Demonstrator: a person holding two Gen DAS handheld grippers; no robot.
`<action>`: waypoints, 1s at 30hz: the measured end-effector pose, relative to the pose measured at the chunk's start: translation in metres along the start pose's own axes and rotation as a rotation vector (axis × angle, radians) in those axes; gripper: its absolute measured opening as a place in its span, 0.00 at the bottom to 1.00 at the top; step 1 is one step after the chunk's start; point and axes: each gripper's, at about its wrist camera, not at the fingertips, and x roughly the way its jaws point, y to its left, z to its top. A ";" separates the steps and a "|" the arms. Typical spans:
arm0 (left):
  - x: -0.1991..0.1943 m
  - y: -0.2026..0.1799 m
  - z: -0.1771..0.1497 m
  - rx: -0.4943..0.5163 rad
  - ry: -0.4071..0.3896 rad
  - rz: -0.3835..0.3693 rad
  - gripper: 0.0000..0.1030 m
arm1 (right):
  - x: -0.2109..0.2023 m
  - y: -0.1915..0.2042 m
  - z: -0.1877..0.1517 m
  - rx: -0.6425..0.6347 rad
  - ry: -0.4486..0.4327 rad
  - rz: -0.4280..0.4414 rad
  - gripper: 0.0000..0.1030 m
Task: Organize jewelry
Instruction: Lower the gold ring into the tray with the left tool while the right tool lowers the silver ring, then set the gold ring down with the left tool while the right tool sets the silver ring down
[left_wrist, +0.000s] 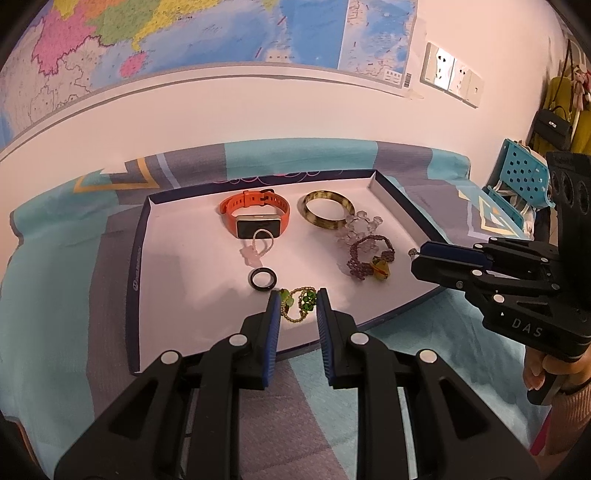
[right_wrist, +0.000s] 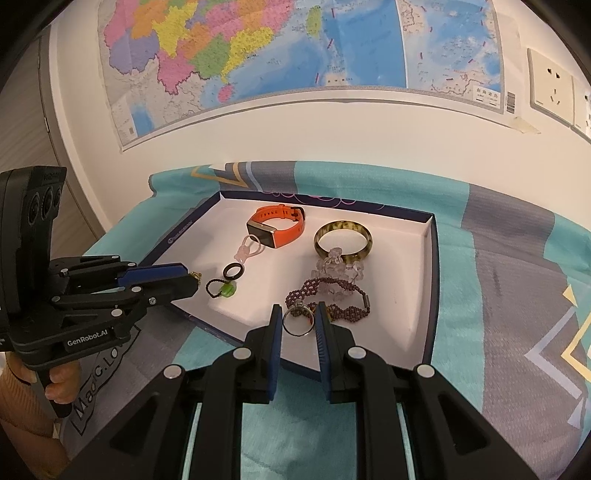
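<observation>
A shallow white tray with a dark rim (left_wrist: 173, 251) (right_wrist: 417, 295) lies on a patterned cloth. In it are an orange watch (left_wrist: 255, 212) (right_wrist: 280, 223), a mottled bangle (left_wrist: 327, 210) (right_wrist: 343, 238), a clear bead bracelet (left_wrist: 360, 225), a purple bead bracelet (left_wrist: 369, 254) (right_wrist: 332, 291), a pink charm loop (left_wrist: 258, 245) and a black ring (left_wrist: 263, 279) (right_wrist: 233, 272). My left gripper (left_wrist: 297, 306) is shut on a green beaded gold chain (left_wrist: 301, 301) over the tray's near edge. My right gripper (right_wrist: 298, 321) is shut on a silver ring (right_wrist: 297, 325) over the tray's near right part.
A map (right_wrist: 258, 48) hangs on the wall behind, with sockets (right_wrist: 550, 85) at the right. A blue perforated basket (left_wrist: 524, 177) stands right of the tray. A small dark loop with a green bead (right_wrist: 221, 290) lies in the tray by the left gripper.
</observation>
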 end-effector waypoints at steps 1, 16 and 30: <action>0.001 0.001 0.000 -0.002 0.002 0.000 0.20 | 0.000 0.000 0.000 0.003 0.000 0.002 0.16; 0.008 0.005 0.006 -0.002 0.008 0.019 0.20 | 0.009 -0.003 0.005 0.011 0.010 0.004 0.16; 0.015 0.010 0.013 -0.009 0.014 0.037 0.20 | 0.018 -0.004 0.014 0.002 0.016 -0.002 0.16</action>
